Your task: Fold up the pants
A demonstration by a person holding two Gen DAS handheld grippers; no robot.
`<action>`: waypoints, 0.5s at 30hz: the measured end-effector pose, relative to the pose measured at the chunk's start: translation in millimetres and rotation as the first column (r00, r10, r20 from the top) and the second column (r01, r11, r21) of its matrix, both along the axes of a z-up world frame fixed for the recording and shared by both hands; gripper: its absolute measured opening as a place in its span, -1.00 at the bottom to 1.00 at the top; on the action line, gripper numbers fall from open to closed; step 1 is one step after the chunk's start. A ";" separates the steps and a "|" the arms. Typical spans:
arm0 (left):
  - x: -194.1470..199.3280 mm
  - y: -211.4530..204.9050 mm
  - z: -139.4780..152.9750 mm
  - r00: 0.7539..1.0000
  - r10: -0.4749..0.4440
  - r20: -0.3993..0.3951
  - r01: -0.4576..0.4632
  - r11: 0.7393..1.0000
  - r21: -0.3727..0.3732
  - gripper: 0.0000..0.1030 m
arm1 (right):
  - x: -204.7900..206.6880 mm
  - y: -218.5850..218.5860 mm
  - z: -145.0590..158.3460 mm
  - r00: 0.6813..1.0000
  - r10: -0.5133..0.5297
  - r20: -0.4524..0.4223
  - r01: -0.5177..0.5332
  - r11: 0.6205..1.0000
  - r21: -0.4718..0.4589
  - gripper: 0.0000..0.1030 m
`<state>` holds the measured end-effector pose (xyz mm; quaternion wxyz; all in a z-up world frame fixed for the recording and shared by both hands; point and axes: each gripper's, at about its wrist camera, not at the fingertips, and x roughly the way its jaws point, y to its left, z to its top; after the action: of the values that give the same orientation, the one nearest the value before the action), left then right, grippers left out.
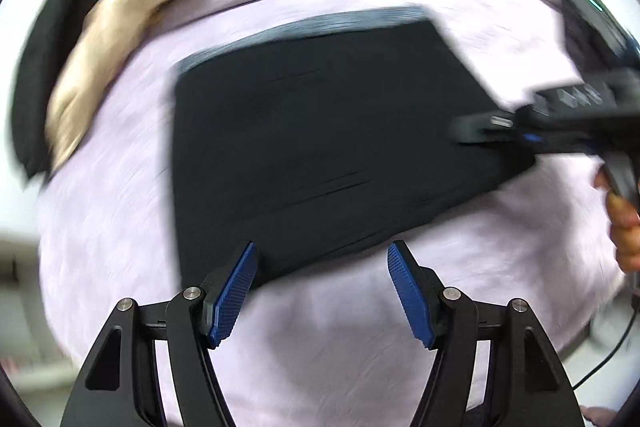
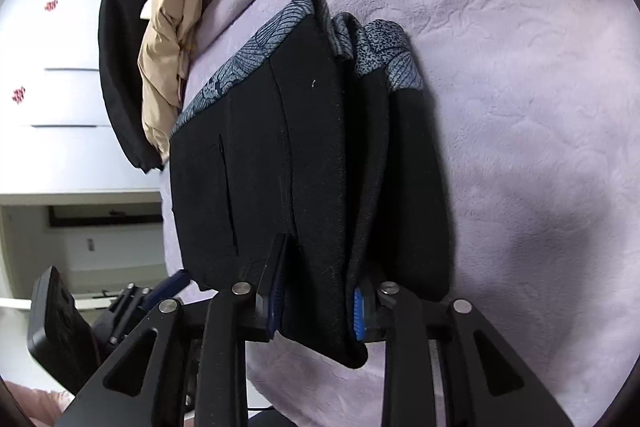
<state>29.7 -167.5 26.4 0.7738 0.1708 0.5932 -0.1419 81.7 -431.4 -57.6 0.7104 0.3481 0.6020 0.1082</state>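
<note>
With the folded black fabric pants (image 2: 304, 163) laid on the lilac plush bed cover (image 2: 520, 107), their near fold is best kept pinched in the right hand-held gripper (image 2: 318, 307) while the empty, spread left hand-held gripper (image 1: 320, 291) is brought squarely over the near edge.

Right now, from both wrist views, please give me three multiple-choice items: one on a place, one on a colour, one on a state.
1. The black pants lie on: A the floor; B the lilac blanket; C a chair.
2. Their waistband is: A patterned grey-blue; B red; C plain white.
3. The left gripper is: A shut on the pants; B shut on a jacket; C open.
Key: B, lilac cloth surrounds them; A, a leaf-like print shows there; C, its blue pads stand apart, pressing nothing.
</note>
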 end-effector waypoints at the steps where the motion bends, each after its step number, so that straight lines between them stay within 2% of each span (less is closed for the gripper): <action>1: -2.0 13.6 4.8 0.997 0.071 0.009 -0.071 0.997 0.012 0.34 | -1.7 0.3 2.3 1.000 0.006 0.006 -0.006 1.000 -0.017 -0.37; 3: -6.4 38.2 11.7 0.980 0.197 0.010 -0.197 0.980 0.019 0.34 | -6.6 0.6 4.1 1.000 0.023 0.022 -0.022 0.998 -0.051 -0.28; 7: -26.8 85.2 23.3 0.914 0.406 0.015 -0.407 0.912 0.057 0.34 | -20.1 -0.9 11.8 0.998 0.047 0.038 -0.041 0.990 -0.132 -0.11; 8: -31.8 95.7 27.0 0.896 0.443 0.014 -0.443 0.895 0.057 0.34 | -22.3 -0.7 18.8 0.999 0.041 0.033 -0.034 0.980 -0.196 -0.03; 11: -52.0 121.9 37.2 0.861 0.507 0.019 -0.508 0.860 0.047 0.34 | -33.7 -3.1 46.2 0.995 0.021 0.096 0.007 0.957 -0.290 -0.02; 13: -61.5 136.6 44.7 0.853 0.520 0.035 -0.521 0.852 0.044 0.34 | -42.5 -2.3 59.0 0.990 0.025 0.136 0.018 0.954 -0.299 -0.02; 15: -64.0 152.2 45.6 0.853 0.521 0.038 -0.523 0.852 0.034 0.34 | -43.7 8.7 62.7 0.988 0.063 0.144 -0.016 0.950 -0.311 -0.02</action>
<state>-34.4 -15.4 71.9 0.7875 0.0219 0.6096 0.0883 37.9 -422.8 5.2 0.7977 0.2113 0.5623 0.0533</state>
